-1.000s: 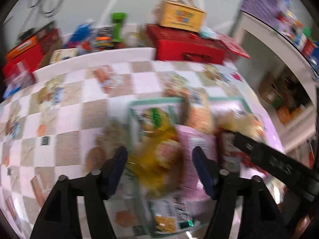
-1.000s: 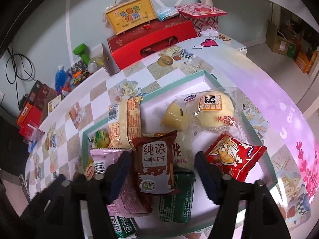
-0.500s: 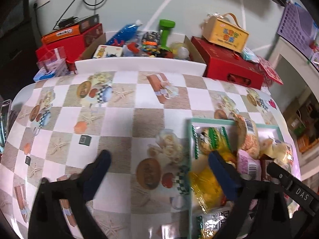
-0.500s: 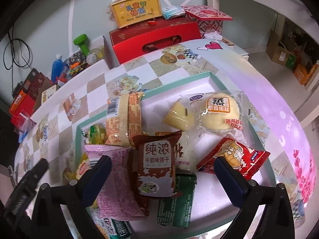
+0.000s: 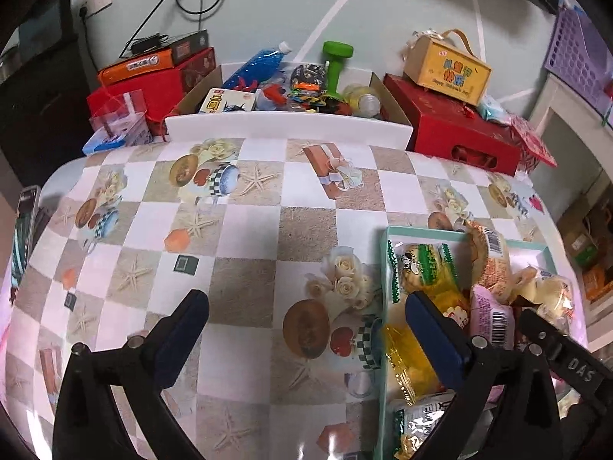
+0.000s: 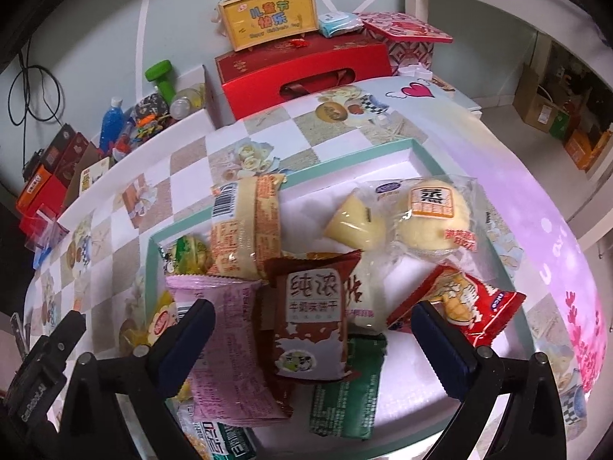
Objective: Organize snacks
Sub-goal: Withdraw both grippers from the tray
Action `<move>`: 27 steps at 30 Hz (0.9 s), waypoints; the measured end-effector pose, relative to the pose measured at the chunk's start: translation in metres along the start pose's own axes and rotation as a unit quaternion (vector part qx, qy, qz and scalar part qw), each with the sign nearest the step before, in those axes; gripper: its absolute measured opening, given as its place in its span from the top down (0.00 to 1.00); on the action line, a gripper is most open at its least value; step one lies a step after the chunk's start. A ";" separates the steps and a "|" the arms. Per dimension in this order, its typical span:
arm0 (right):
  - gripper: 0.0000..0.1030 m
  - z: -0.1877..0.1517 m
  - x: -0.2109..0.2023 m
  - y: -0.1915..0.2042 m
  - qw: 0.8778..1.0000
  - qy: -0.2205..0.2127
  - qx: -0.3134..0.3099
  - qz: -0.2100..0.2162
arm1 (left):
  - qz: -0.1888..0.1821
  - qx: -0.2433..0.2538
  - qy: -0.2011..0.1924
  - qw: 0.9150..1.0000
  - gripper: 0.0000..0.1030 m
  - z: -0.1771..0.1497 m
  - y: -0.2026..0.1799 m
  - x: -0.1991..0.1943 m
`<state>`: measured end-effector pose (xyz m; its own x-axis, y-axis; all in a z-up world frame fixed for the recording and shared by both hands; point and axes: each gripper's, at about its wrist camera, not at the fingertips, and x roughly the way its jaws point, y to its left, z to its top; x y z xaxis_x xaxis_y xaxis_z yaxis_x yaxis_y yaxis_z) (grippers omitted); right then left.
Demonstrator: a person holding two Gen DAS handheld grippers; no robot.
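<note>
Brown packet [image 6: 312, 329] reads 纯浓 牛奶味饼干, lying mid-tray [image 6: 413, 145] between the spread, empty jaws of the right gripper [image 6: 312, 339]. Bun wrapper [image 6: 433, 222] at 2 o'clock marked 蒸. Yellow box [image 6: 270, 13] at 12: 儿童节快乐. Left gripper [image 5: 306, 329] spread wide over the tablecloth [image 5: 245, 230], tray edge at 3.
</note>
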<state>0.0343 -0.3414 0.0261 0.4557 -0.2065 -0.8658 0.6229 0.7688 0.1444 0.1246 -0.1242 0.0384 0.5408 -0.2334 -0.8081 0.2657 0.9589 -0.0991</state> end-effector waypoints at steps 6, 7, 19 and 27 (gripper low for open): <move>0.00 -0.004 -0.005 0.012 1.000 -0.005 -0.019 0.002 | 0.015 -0.003 0.003 1.000 0.01 -0.007 0.007 -0.009; 0.00 -0.005 -0.006 0.013 1.000 -0.007 -0.022 0.002 | 0.030 -0.003 0.003 1.000 0.01 -0.009 0.008 -0.011; 0.00 -0.010 -0.020 0.021 0.999 -0.022 -0.036 -0.008 | 0.082 0.008 0.005 0.997 0.01 -0.025 0.027 -0.027; 0.00 -0.025 -0.042 0.042 0.997 -0.040 -0.063 0.000 | 0.085 -0.006 0.022 0.996 0.01 -0.046 0.052 -0.036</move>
<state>0.0252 -0.2857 0.0564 0.5081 -0.2498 -0.8243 0.5397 0.8382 0.0787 0.0824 -0.0587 0.0352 0.5409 -0.0608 -0.8389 0.1633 0.9860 0.0338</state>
